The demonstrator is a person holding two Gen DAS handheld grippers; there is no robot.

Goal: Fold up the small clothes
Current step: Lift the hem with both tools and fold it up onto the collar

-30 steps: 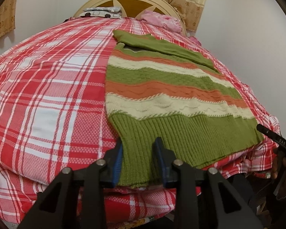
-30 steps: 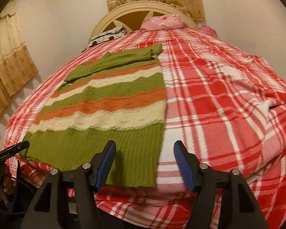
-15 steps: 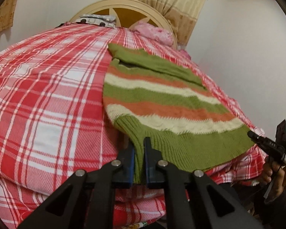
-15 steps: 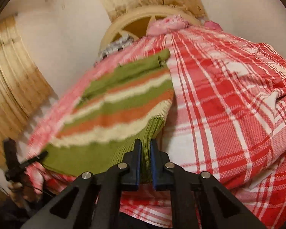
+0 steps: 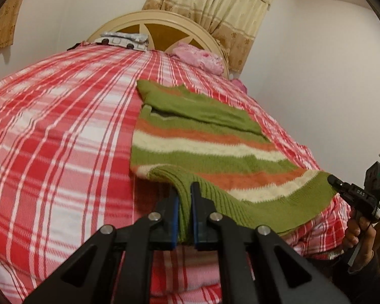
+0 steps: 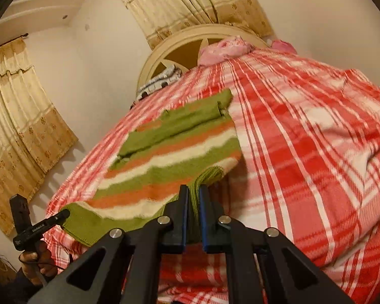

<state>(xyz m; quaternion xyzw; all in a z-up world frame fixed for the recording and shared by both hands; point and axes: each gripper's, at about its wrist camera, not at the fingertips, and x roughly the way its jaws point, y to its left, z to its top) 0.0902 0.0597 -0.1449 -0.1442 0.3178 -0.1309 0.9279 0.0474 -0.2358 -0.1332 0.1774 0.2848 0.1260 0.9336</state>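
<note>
Left gripper (image 5: 184, 212) and right gripper (image 6: 193, 215) both clamp the striped sweater (image 5: 202, 139) hem, bottom centre — pinched edge hidden between pads.

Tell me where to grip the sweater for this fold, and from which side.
Grip the sweater at the two corners of its green ribbed hem, from the foot of the bed. The hem is the near free edge. The left gripper and right gripper are shut on those corners.
</note>
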